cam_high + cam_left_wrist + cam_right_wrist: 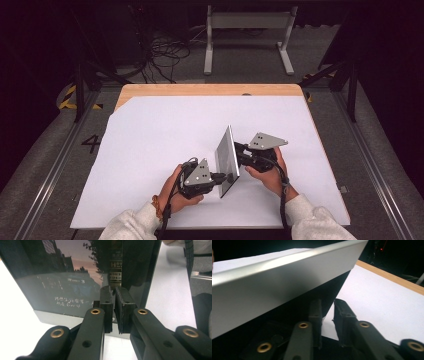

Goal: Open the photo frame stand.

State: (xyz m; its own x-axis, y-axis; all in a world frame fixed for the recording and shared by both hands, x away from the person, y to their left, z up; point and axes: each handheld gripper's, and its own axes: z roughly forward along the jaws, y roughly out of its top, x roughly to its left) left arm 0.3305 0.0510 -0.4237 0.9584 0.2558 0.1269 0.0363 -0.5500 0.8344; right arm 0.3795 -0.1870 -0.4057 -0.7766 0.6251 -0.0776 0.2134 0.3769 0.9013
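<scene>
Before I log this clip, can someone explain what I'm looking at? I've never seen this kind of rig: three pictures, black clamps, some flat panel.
There is no robot here. A person sits at a table and holds a hand tool in each hand, each ending in two black jaws: call them tongs.

The high view looks down from above the person's side. It shows the left tongs and the right tongs meeting at a thin picture frame, stood tilted on a white sheet that covers the wooden table.

The other two pictures come from cameras riding on the tongs. The left gripper view faces the frame's front, a dusk street photo with white writing; its jaws look nearly shut on the lower edge. The right gripper view faces the frame's silver edge; its jaws stand apart, and whether they grip anything I cannot tell.
</scene>
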